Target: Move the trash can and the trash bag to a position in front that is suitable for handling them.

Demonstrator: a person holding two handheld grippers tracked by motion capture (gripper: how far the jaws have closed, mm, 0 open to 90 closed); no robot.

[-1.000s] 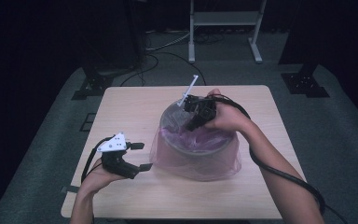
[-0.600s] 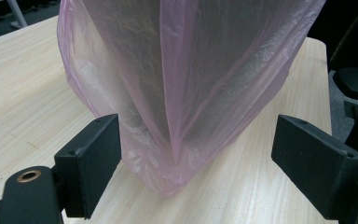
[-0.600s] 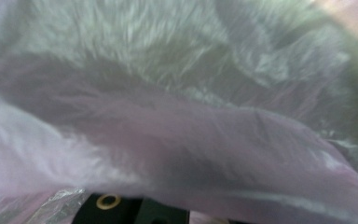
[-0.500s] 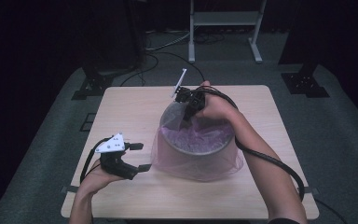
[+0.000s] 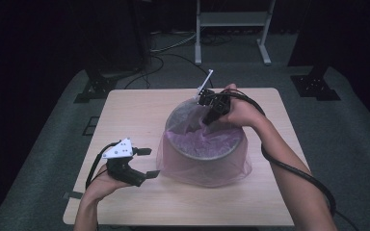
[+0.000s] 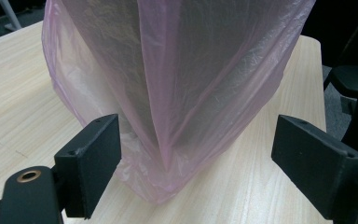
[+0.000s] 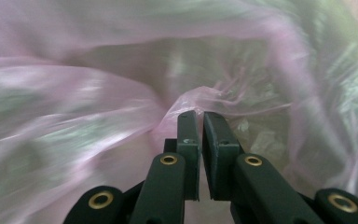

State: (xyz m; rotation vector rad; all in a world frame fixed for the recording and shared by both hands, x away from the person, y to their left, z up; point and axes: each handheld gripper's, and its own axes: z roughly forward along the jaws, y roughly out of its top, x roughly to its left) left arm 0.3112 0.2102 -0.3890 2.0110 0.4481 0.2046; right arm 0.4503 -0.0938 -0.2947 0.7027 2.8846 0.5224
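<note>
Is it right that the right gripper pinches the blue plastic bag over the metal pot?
Not quite: the plastic bag is pink, not blue, as the high view shows. The right gripper does pinch its film over the metal pot.

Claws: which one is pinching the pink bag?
The right claw, over the far rim of the bin, nearly shut on a fold of the pink bag. The left claw gapes beside it.
</note>
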